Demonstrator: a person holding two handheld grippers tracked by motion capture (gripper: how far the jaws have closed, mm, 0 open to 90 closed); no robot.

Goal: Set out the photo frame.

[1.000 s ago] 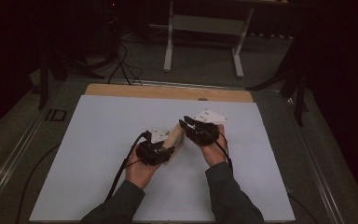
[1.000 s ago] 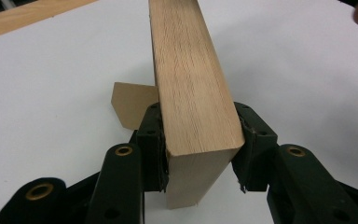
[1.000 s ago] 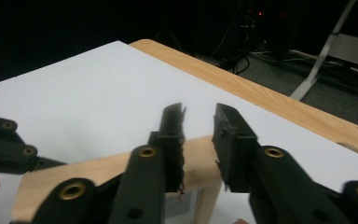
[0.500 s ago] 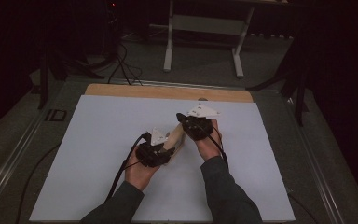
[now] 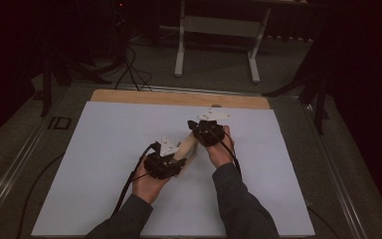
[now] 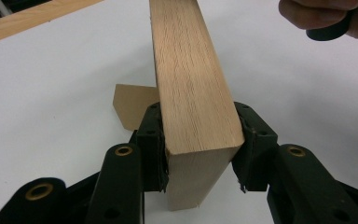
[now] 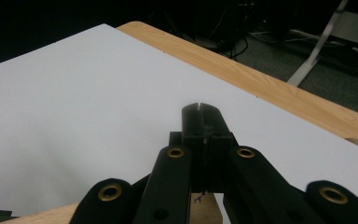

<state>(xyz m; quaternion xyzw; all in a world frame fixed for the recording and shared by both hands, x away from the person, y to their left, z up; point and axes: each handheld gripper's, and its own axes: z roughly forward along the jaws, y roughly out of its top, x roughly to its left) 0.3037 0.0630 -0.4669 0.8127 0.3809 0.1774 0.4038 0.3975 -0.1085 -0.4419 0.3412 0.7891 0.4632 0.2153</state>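
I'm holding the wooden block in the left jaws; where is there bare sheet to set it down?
The white sheet is bare on its left, between the left gripper and its left edge, and on its right, beyond the right gripper. The middle is crowded: wooden block, a smaller wood piece and both hands.

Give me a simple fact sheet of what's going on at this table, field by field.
Surface: white board on a wooden table
Main object: wooden block, long, light-coloured
Left gripper: jaws clamped on the near end of the block
Right gripper: jaws closed together, nothing between them
Also present: smaller flat wooden piece on the board behind the block
Background: dark floor, metal stand legs
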